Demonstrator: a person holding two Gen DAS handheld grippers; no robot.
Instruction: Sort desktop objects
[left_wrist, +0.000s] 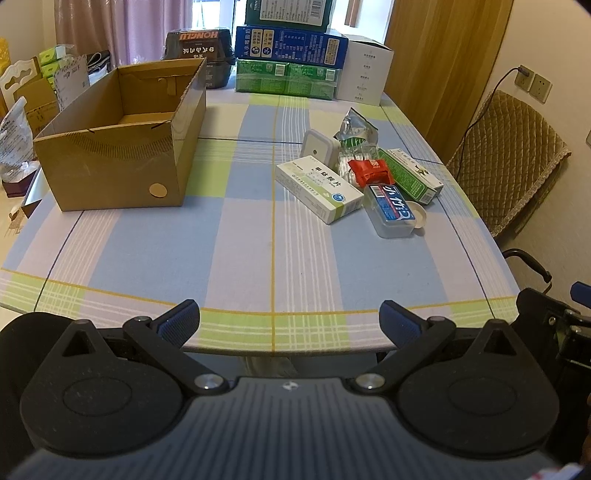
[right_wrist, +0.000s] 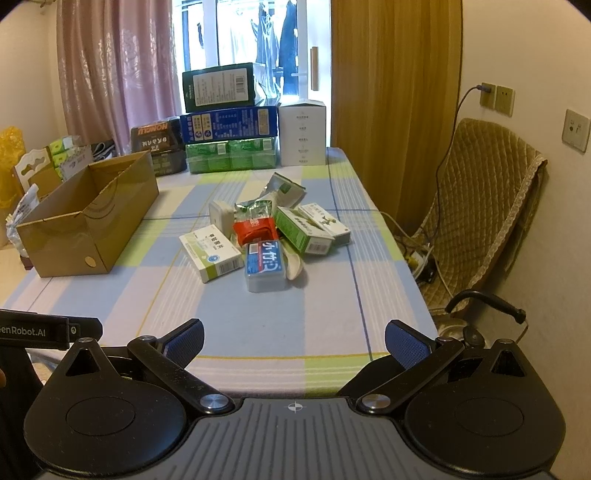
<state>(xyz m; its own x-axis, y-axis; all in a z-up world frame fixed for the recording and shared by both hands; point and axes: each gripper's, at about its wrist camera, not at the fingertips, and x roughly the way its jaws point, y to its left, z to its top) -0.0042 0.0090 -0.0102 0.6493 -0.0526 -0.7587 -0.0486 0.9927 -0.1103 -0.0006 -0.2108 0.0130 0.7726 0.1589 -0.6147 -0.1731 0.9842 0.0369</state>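
Several packets (right_wrist: 258, 212) half buried behind red pouch (right_wrist: 255, 230), labels unreadable.

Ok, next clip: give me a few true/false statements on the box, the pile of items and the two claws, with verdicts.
1. The cardboard box is open on top and holds no sorted items. True.
2. The left claw is shut on the red packet. False: it is open and holds nothing; the packet lies in the pile.
3. The clear case with the blue label is at the near end of the pile. True.
4. The right claw is over the box. False: it is open at the near table edge.
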